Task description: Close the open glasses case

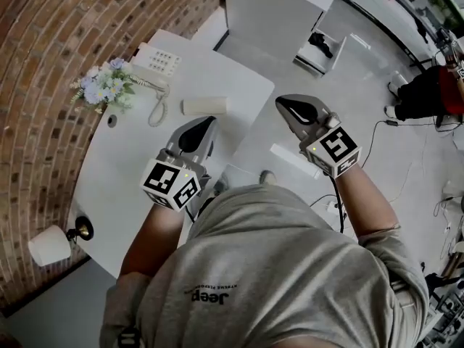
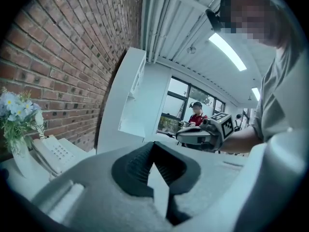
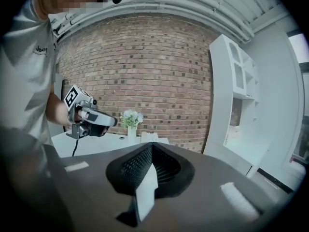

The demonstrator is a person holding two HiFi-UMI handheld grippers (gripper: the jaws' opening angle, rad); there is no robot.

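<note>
A cream glasses case [image 1: 204, 106] lies on the white table [image 1: 123, 165] with its lid down, past the left gripper's tip. My left gripper [image 1: 209, 122] is held above the table's near-right part, its jaws meeting at the tips [image 2: 153, 145] with nothing between them. My right gripper [image 1: 280, 101] is raised off the table's right edge, over the floor. Its jaws are shut and empty [image 3: 152, 145]. Both grippers are well clear of the case. Each gripper view shows the other gripper in the air; the case is hidden in both.
A white telephone [image 1: 156, 60] with a coiled cord and a vase of flowers [image 1: 107, 85] stand at the table's far left. A small lamp [image 1: 54, 243] sits at the near left corner. A white cabinet [image 1: 279, 13] stands beyond the table. A seated person in red [image 1: 435, 93] is far right.
</note>
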